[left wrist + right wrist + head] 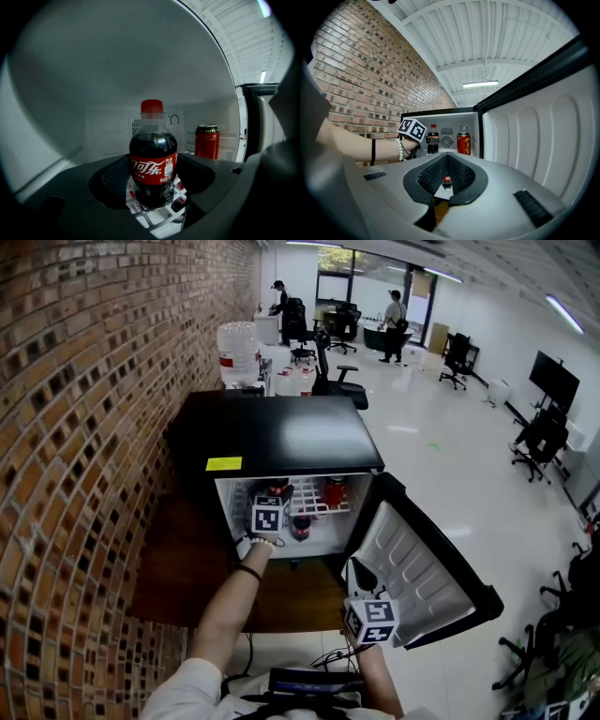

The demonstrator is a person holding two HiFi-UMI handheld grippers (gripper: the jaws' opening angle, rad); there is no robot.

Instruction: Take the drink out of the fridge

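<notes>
A small cola bottle [153, 159] with a red cap stands on the wire shelf of the open black mini fridge [281, 432]. My left gripper [153, 182] reaches inside, and its pads sit against both sides of the bottle's lower body. The head view shows that gripper [277, 498] at the shelf's left, and the right gripper view shows it [423, 146] beside the bottle [433, 138]. A red can [206, 140] stands to the bottle's right. My right gripper [362, 577] hangs outside by the open door [427, 568], jaws together and empty.
Another dark bottle [301, 526] stands on the fridge's lower level. A brick wall [84, 427] runs along the left. The fridge door swings out to the right. Office chairs [337, 381], water jugs [239, 348] and people stand far behind.
</notes>
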